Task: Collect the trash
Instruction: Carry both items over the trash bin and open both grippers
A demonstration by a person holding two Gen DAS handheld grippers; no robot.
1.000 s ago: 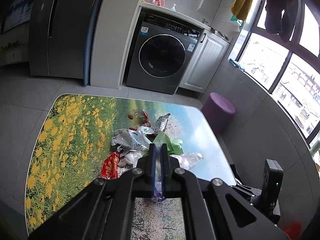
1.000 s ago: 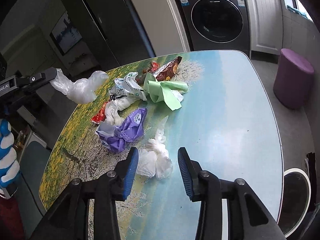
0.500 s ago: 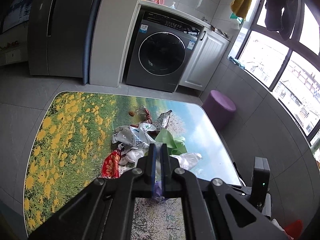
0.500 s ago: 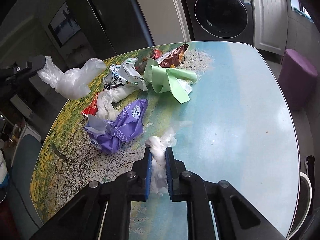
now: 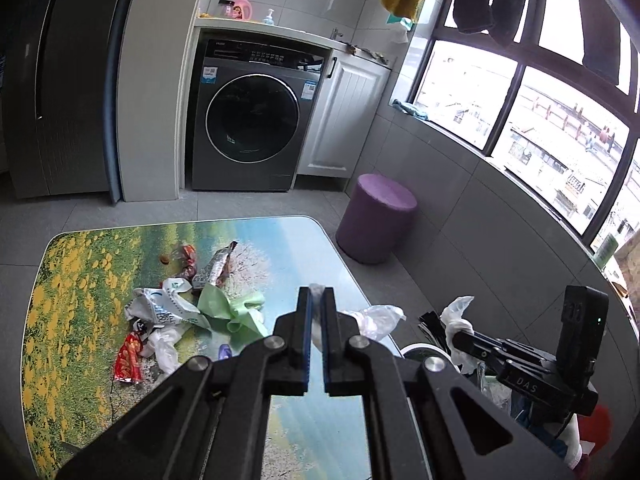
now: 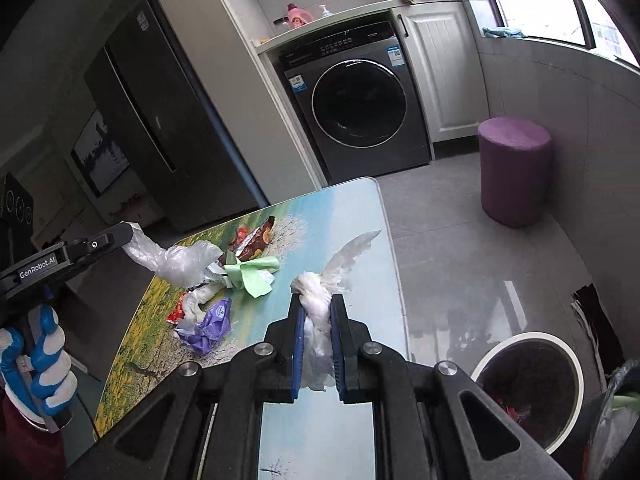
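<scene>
My left gripper is shut on a clear plastic bag, which trails off to its right; the right wrist view shows that bag hanging from the left gripper over the table's left side. My right gripper is shut on a white crumpled plastic wad, held above the table's right edge. On the landscape-print table lie a green paper, a white printed bag, a red wrapper, a purple wrapper and a brown snack wrapper.
A white-rimmed trash bin with a dark liner stands on the floor right of the table. A purple stool sits beyond it, a washing machine behind. A gloved hand holds the left gripper.
My right gripper has shut on the white wad and lifted it off the table, swinging right. The left gripper has also swung right and up with the clear bag.
</scene>
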